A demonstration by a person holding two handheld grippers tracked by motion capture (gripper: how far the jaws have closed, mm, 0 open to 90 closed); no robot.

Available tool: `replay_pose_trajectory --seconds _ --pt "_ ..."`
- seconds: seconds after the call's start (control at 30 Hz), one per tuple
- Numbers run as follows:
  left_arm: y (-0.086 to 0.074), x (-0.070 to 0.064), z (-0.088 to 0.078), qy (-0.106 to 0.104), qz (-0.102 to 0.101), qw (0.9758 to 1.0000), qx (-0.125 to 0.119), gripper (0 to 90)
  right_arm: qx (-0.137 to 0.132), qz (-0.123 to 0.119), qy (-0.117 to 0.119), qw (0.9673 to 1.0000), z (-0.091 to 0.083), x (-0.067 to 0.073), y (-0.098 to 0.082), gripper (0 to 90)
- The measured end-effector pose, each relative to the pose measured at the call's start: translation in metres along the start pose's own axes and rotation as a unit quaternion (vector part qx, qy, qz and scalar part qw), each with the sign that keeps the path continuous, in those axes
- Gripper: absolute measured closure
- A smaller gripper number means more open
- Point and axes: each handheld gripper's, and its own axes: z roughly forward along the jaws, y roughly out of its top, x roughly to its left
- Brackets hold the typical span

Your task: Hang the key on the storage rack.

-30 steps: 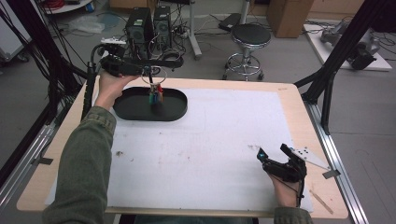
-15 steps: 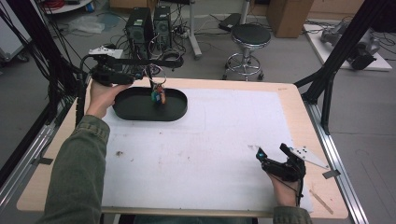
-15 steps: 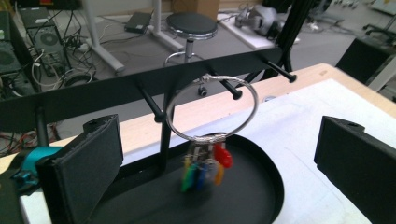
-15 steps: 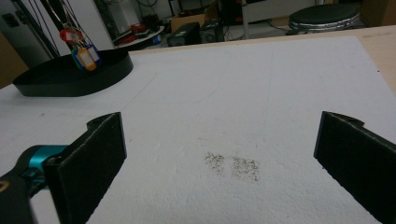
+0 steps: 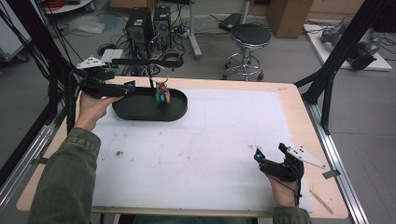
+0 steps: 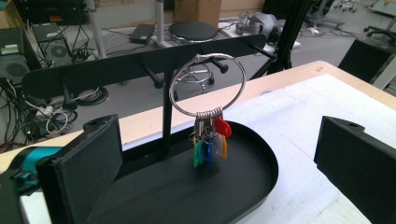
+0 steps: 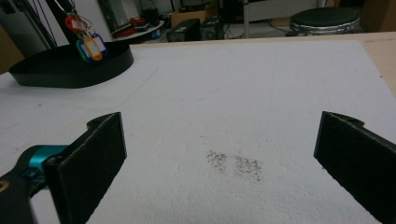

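Key ring point(image 6: 207, 84) hangs on a peg of the black rack point(image 6: 140, 65), big metal loop, colored key tags point(image 6: 210, 142) bunched at its bottom: red, orange, blue, green. Tags dangle over the black oval tray point(image 6: 252, 182) that forms the rack's base, whether they touch the tray floor cannot be told. In the high view the tray point(image 5: 140, 109) sits at the far left of the white mat point(image 5: 210, 149), ring point(image 5: 157, 74) and tags point(image 5: 162, 96) above its middle

Left gripper point(image 5: 125, 88) is held level at the tray's left end, jaws pointing right toward the ring, hand point(image 5: 91, 109) behind it. In the left gripper view its jaws stand wide apart, nothing between them, ring well ahead and centred in the gap, not touched

Right gripper point(image 5: 268, 158) rests low at the near right of the mat, well apart from the tray, hand point(image 5: 282, 191) under it. In the right gripper view jaws spread wide, empty, bare mat between them with a dark speckled smudge point(image 7: 236, 165). Tray point(image 7: 70, 67) and tags point(image 7: 88, 46) seen far off at upper left there

Beyond the table: round stool point(image 5: 251, 35), computer towers point(image 5: 149, 23) on the floor
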Motion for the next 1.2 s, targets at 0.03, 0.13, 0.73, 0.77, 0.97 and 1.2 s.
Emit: replay_pose_trajectory --seconds 0.03,0.13,0.73,0.77,0.97,1.2 --pt "-0.002 0.000 -0.001 0.002 0.004 1.0000 0.003 1.7 -0.004 -0.007 -0.001 1.0000 -0.001 0.002 0.001 1.3" --pt "-0.006 0.000 -0.004 0.006 0.004 1.0000 0.002 1.7 -0.013 -0.020 -0.006 0.9997 -0.002 0.004 0.002 1.3" --pt "-0.036 -0.009 -0.029 0.019 0.009 0.9995 -0.021 1.7 -0.031 -0.040 -0.013 0.9986 -0.003 0.010 0.003 1.3" --pt "-0.038 -0.009 -0.030 0.021 0.010 0.9995 -0.023 1.7 -0.033 -0.042 -0.014 0.9985 -0.004 0.010 0.003 1.2" --pt "-0.053 -0.007 -0.044 0.027 0.004 0.9991 -0.033 1.7 -0.036 -0.041 -0.016 0.9984 -0.005 0.010 0.003 1.2" --pt "-0.067 -0.008 -0.052 0.033 0.005 0.9987 -0.040 1.7 -0.036 -0.040 -0.018 0.9984 -0.005 0.010 0.003 1.3"
